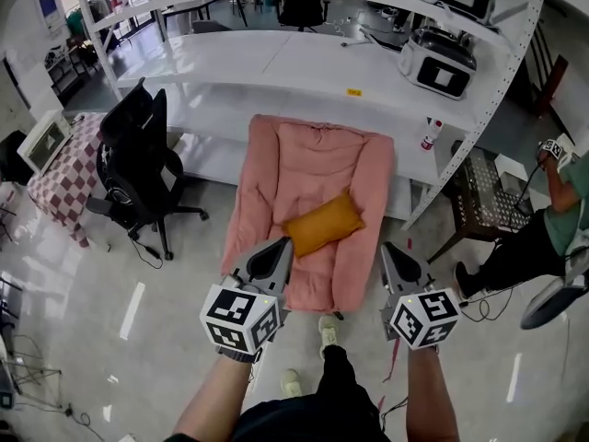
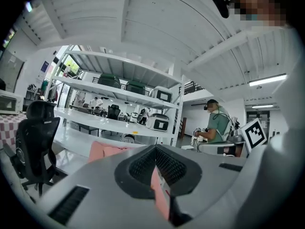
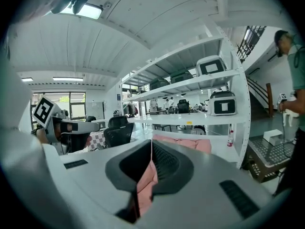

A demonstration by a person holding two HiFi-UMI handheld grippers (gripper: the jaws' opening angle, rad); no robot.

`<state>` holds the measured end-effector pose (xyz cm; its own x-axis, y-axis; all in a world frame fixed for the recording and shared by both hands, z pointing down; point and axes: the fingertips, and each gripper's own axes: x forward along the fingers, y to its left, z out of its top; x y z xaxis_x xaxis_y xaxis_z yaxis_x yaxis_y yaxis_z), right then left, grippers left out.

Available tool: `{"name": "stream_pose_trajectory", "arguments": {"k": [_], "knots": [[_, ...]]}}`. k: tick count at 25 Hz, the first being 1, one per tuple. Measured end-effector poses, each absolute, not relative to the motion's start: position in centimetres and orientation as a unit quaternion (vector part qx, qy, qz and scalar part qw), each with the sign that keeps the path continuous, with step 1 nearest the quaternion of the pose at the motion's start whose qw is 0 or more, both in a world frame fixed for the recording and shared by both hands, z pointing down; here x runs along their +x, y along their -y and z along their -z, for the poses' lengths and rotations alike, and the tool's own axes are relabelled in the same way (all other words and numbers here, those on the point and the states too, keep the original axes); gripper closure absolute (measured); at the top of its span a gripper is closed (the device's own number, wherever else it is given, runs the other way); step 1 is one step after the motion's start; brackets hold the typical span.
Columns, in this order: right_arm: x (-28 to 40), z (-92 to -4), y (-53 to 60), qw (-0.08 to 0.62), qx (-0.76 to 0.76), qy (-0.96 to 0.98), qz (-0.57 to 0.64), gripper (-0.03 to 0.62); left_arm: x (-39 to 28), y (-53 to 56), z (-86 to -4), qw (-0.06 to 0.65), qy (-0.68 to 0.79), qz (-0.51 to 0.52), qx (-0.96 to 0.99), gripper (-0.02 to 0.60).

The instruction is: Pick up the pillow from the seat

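The person is standing in front of the pink seat (image 1: 313, 168) and is holding both forearms (image 1: 216, 399) forward and downward, about parallel. The left gripper (image 1: 279, 249) is pointing at the front left edge of the seat. The right gripper (image 1: 390, 251) is hanging just beside the seat's front right corner. From the head view I cannot tell whether either one is touching the seat. Each gripper is holding its two jaws pressed together with nothing between them. Only a pink strip of the seat is showing through the slit below the tips.

The orange pillow (image 1: 322, 223) is lying tilted on the lower middle of the seat, between the two grippers and a little beyond them, and nothing is touching it.

In the two gripper views the grey gripper bodies are covering most of the seat, so the pillow is not appearing there. The bottom edge of the head view is cutting off the forearms. A second person (image 1: 538, 233) at the right is only partly inside the picture.
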<state>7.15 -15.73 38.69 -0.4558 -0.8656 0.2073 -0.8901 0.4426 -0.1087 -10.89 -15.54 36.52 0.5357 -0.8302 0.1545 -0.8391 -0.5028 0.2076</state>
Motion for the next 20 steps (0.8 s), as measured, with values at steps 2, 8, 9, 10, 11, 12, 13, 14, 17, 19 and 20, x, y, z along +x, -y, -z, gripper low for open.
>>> {"name": "stream_pose_trajectory", "arguments": {"k": [2, 8, 9, 10, 11, 12, 13, 14, 17, 19, 20], "knots": [[7.6, -39.8, 18.1, 0.062, 0.514, 0.849, -0.108, 0.589, -10.4, 17.5, -37.6, 0.133, 0.486, -0.022, 0.863, 0.575], [8.4, -42.6, 25.6, 0.076, 0.495, 0.857, -0.126, 0.589, -9.8, 24.1, -40.1, 0.141, 0.509, -0.040, 0.848, 0.576], [8.6, -43.2, 26.8, 0.079, 0.492, 0.857, -0.130, 0.589, -9.7, 25.2, -40.6, 0.143, 0.513, -0.043, 0.846, 0.576], [8.9, -43.9, 28.1, 0.082, 0.490, 0.857, -0.134, 0.589, -9.5, 26.4, -41.1, 0.144, 0.515, -0.045, 0.844, 0.576], [9.2, -44.6, 29.4, 0.085, 0.488, 0.857, -0.138, 0.589, -9.3, 27.6, -41.5, 0.143, 0.517, -0.046, 0.843, 0.576], [9.5, -45.4, 30.6, 0.089, 0.487, 0.857, -0.143, 0.589, -9.0, 28.7, -41.9, 0.143, 0.519, -0.046, 0.842, 0.576], [9.8, -46.2, 31.8, 0.094, 0.485, 0.857, -0.148, 0.589, -8.6, 29.9, -42.4, 0.143, 0.520, -0.046, 0.841, 0.576], [10.2, -47.1, 32.9, 0.101, 0.482, 0.857, -0.153, 0.589, -8.2, 30.9, -43.0, 0.144, 0.521, -0.046, 0.840, 0.577], [11.3, -50.3, 35.5, 0.122, 0.475, 0.855, -0.168, 0.589, -7.0, 33.6, -45.2, 0.150, 0.523, -0.050, 0.837, 0.576], [12.0, -52.5, 37.1, 0.135, 0.470, 0.854, -0.179, 0.589, -6.3, 35.2, -46.7, 0.151, 0.525, -0.057, 0.836, 0.577], [12.3, -53.6, 37.9, 0.141, 0.468, 0.852, -0.185, 0.589, -5.9, 36.0, -47.5, 0.151, 0.526, -0.061, 0.835, 0.575]]}}
